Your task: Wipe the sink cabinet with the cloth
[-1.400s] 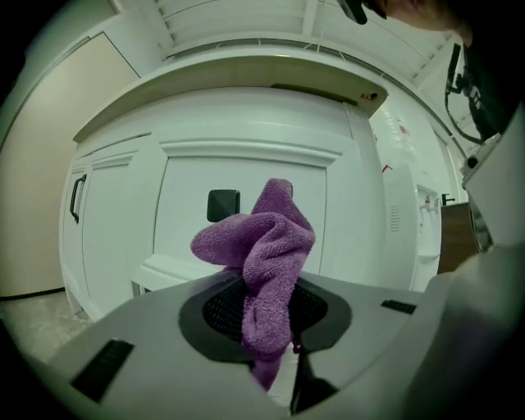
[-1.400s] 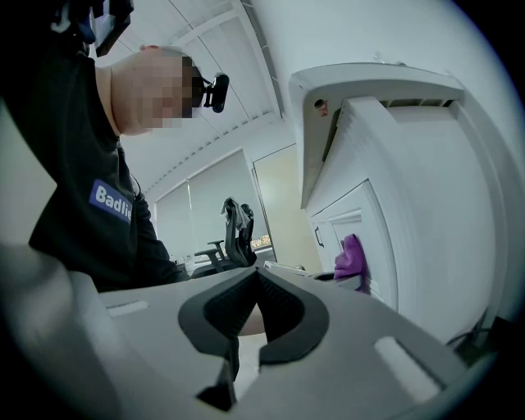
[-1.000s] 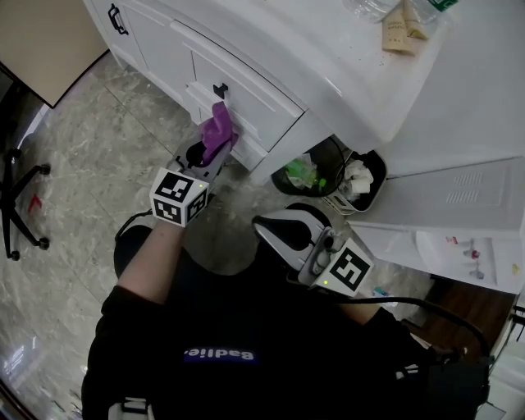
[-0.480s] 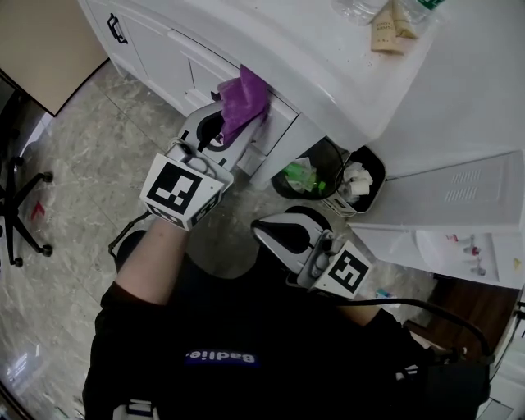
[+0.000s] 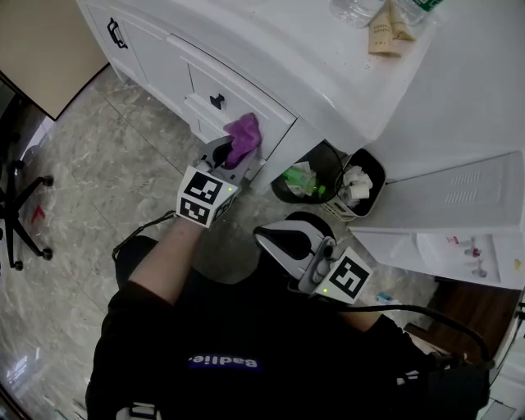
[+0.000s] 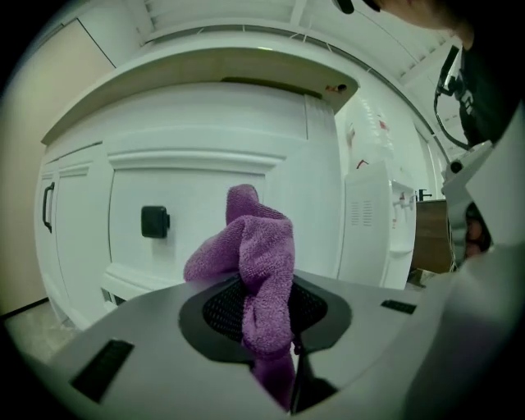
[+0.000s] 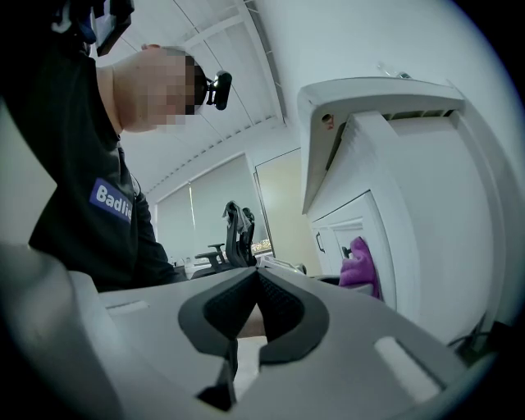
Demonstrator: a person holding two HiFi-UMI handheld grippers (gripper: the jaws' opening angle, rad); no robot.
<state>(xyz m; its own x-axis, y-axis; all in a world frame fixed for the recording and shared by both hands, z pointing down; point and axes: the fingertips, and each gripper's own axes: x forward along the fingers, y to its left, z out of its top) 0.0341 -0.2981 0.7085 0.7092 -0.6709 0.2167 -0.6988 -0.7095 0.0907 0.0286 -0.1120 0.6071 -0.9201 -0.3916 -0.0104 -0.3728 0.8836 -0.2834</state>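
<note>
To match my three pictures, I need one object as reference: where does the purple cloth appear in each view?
Head view: purple cloth upper centre, in the left tool, at the white sink cabinet.
Left gripper view: cloth at centre, clamped between the jaws.
Right gripper view: cloth small, right of centre.
Shared landmark: that cabinet's white front.

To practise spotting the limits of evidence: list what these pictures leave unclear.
Left gripper view: whether the purple cloth touches the cabinet; the cloth itself hides the contact.
Head view: clear bottle, cut off by the top edge.
Head view: black bin contents, too small.
</note>
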